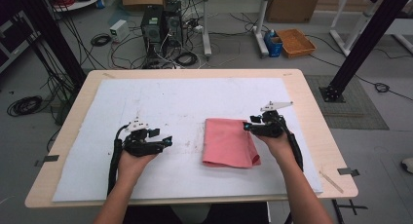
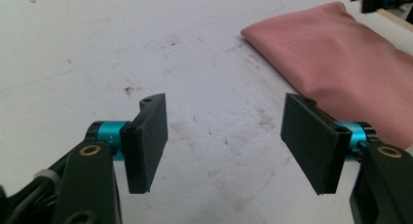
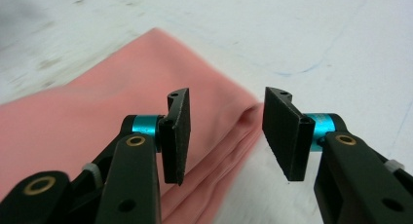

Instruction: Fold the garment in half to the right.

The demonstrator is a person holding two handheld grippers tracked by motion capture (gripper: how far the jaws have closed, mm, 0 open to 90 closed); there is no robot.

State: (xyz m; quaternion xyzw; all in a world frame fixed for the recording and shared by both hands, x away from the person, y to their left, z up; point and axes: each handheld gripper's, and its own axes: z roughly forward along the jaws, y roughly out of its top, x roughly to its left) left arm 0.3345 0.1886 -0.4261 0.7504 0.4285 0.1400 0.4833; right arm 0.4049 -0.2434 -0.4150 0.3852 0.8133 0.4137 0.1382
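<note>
Left claw [image 1: 167, 140], jaws apart and empty, rests on the white mat [image 1: 160, 97] well left of the folded pink cloth [image 1: 229, 143], whose long axis runs away from the person, while the right claw [image 1: 248, 125], also unclenched, hovers at its far right corner, clearly nearer.

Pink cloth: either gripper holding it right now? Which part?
Nothing is held. The right gripper is open at the corner of the folded pink cloth, fingers not pressing on it. The left gripper is open over bare white mat.

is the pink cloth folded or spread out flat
Folded. The pink cloth lies as a compact rectangle, and the right gripper view shows stacked layers along its rounded edge.
</note>
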